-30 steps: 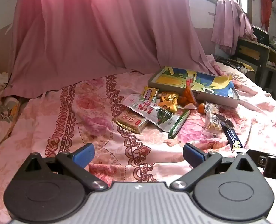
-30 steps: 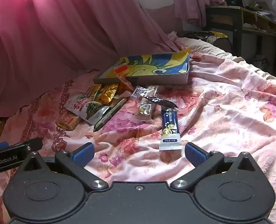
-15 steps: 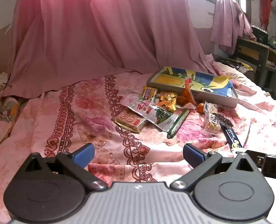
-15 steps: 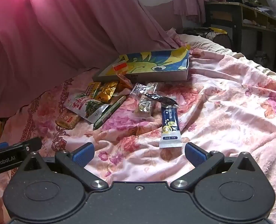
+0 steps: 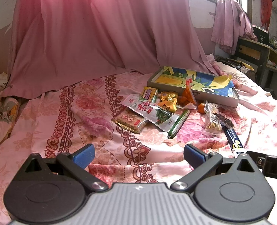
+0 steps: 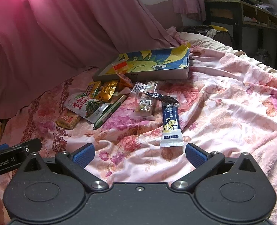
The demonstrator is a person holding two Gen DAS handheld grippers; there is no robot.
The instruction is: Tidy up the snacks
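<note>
We are holding both grippers, left gripper [image 5: 138, 154] and right gripper [image 6: 139, 154], with jaws released; ahead of the right jaws, the blue sachet [image 6: 171, 124] risks sliding on the rumpled bedspread [image 6: 232, 112].

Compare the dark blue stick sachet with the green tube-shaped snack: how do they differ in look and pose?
The dark blue stick sachet is flat, with a white bottom end, while the green tube-shaped snack is round and thin. The sachet lies alone, nearest the right gripper; the tube lies against the green-and-white leaf-print bag. Both are long, narrow and lie on the floral bedspread, outside the box.
</note>
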